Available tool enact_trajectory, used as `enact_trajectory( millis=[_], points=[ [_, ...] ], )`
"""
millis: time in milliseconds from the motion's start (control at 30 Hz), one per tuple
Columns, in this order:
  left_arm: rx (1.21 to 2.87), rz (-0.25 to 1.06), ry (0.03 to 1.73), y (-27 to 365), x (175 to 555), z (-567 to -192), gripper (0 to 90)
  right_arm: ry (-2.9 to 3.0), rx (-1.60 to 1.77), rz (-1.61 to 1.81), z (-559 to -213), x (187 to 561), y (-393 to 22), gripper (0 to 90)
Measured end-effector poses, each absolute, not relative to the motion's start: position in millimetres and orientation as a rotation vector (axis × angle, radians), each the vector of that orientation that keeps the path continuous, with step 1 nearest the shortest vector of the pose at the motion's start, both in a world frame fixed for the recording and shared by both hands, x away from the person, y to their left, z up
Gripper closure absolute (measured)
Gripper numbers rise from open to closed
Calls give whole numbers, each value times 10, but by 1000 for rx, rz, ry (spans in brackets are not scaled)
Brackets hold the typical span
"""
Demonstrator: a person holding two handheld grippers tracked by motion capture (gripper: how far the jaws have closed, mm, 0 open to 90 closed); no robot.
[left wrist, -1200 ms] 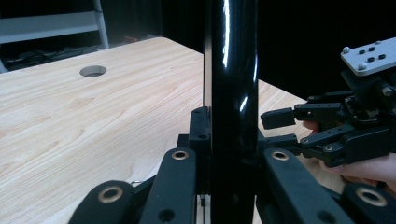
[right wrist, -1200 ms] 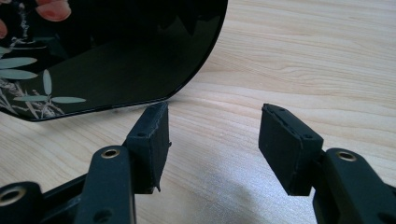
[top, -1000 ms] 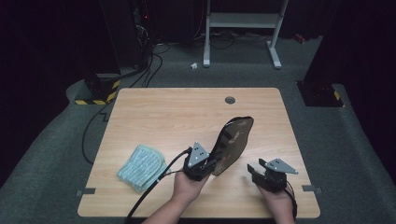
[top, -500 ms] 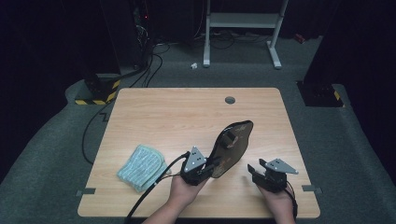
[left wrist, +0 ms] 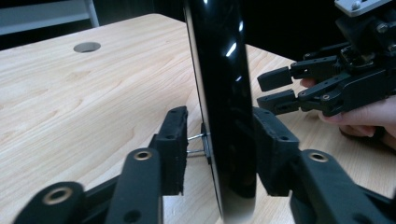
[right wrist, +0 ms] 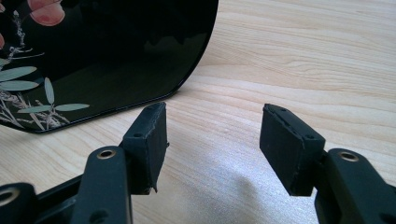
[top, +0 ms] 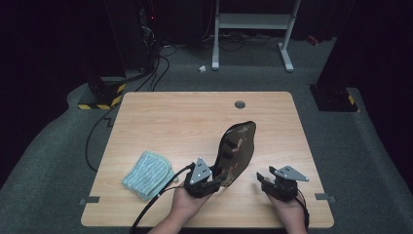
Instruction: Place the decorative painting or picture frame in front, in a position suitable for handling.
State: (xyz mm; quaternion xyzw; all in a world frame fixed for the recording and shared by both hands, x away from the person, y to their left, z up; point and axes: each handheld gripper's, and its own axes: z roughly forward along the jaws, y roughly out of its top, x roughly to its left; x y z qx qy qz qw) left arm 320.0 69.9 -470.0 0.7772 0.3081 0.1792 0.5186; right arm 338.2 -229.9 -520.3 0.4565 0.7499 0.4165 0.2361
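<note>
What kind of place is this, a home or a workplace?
Probably a lab or recording workspace, not a home: a bare wooden table on grey carpet, dark surroundings with cables and a black-and-yellow taped base, and a white metal stand behind.

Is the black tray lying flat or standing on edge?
On edge: the tray rises tilted from the table, its lower rim between the left gripper jaws.

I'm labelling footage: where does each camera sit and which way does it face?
High view: above the person's side, facing forward-down at the table; forearms, left gripper, right gripper show.
Left gripper view: along its jaws, just opening, black tray between them.
Right gripper view: along its open jaws at the black tray's edge.
Shared: all show the black tray.
</note>
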Motion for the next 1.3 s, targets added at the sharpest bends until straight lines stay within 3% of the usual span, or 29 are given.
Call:
enact_trajectory(
  millis=[433, 1133, 1300],
  points=[
    [1857, 476, 822, 873, 3140, -4843, 399, 2041, 1241, 1142, -5219, 3379, -2308, 400],
    [1849, 466, 1013, 1028, 3641, -5017, 402, 2045, 1196, 1189, -5197, 3349, -2304, 404],
    [1911, 497, 992, 1098, 3540, -5032, 408, 2052, 1191, 1222, -5163, 3339, -2307, 370]
  ],
)
